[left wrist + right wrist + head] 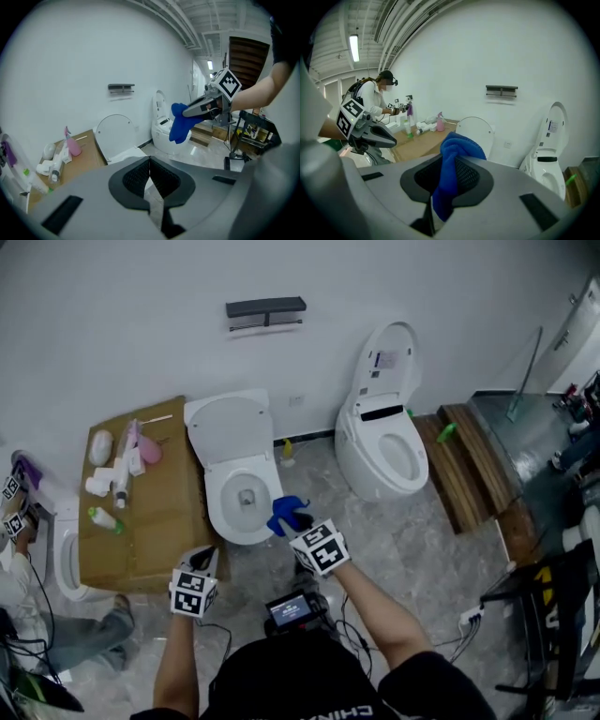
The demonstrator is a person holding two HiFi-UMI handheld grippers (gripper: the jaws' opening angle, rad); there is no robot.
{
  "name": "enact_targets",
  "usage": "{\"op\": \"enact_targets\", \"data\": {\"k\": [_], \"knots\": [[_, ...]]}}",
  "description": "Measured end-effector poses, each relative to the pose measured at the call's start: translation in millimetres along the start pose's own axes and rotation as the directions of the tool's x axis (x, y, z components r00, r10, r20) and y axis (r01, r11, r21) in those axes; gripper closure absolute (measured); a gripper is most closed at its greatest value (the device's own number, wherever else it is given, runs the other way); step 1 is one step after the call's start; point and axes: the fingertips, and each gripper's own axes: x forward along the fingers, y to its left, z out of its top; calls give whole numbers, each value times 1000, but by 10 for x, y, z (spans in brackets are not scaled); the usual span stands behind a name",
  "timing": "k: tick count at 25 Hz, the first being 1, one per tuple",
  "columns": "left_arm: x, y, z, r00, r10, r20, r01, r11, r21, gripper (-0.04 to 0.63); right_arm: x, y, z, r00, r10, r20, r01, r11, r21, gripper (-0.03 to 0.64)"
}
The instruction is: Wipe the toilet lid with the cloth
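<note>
At five o'clock from the toilet bowl [242, 498] in the head view, grips the blue cloth [284, 513] in the right claw [292, 524], jaws pinched on a bunched fold, the rest of the fabric spilling above and below the tips. Carries nothing in the left claw [207, 557]: jaws pressed flat together, at seven o'clock from the bowl, just beside the cardboard surface [164, 521].

Finds the toilet lid [230, 427] raised against the wall at twelve o'clock from the bowl, white inner face turned towards the claws. Shows open air between cloth and lid in both claw views, so no contact.

Reads, as a judgement, as the approach stage only: cloth already in hand, wiping not yet begun. Leaves all the real work to do: bringing the cloth up to the lid, pressing it against the face, passing it across. Cannot tell from here whether the lid bears any dirt or streaks.

Plays no part in the task: second toilet [380, 446] at three o'clock, bottles [122, 470] on the cardboard at nine o'clock.
</note>
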Motion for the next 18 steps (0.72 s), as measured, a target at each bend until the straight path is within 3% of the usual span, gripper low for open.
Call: {"op": "enact_targets", "data": {"k": [5,11,18], "knots": [[-232,-238,-160,1000,-11,4,11,1000,0,584,-334,330,-119,1000,20,-5,-20,1000,14,560],[-306,-569,-222,1000,-27,8,27,999,-40,584,-555,417,-294,999,28,-17,-28,1000,-1,560],[-225,-806,-132,1000,-10,4,10,997,-83,584,-703,448,-433,995,98,-30,-99,994,-39,560]]}}
